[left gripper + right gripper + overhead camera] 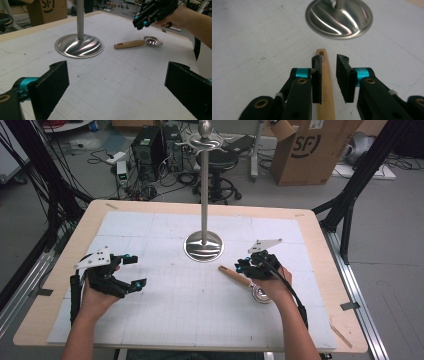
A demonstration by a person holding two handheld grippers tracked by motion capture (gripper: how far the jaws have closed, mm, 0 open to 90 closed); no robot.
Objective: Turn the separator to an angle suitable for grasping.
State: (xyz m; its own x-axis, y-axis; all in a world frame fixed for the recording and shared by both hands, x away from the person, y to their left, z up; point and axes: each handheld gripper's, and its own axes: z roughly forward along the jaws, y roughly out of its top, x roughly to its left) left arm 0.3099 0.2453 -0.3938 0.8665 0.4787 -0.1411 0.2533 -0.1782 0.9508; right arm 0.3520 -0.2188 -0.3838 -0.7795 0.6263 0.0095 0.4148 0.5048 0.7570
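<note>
Right now I have the table (pixel 320 270) under its white gridded mat (pixel 165 320), and the tall steel stand (pixel 203 195) is my landmark, its round base (pixel 203 246) sitting toward the far middle of the mat.

On the stand's left and nearer to me, my left gripper (pixel 131 271) hangs over the mat, well apart from the base. Its jaws are spread wide with nothing between them; in the left gripper view they frame bare mat.

On the stand's right and nearer to me, my right gripper (pixel 243 265) sits above the wooden handle (pixel 235 275) of a small strainer (pixel 260 294). Its jaws stand a little apart, with a narrow gap between them. In the right gripper view the handle (pixel 325 82) runs lengthways under that gap, beside the left pad, and I cannot tell whether that pad touches it.

The strainer lies flat on the mat just to the near right of the stand's base, its handle end pointing toward the base and its metal bowl (pixel 153 41) farther from it.
</note>
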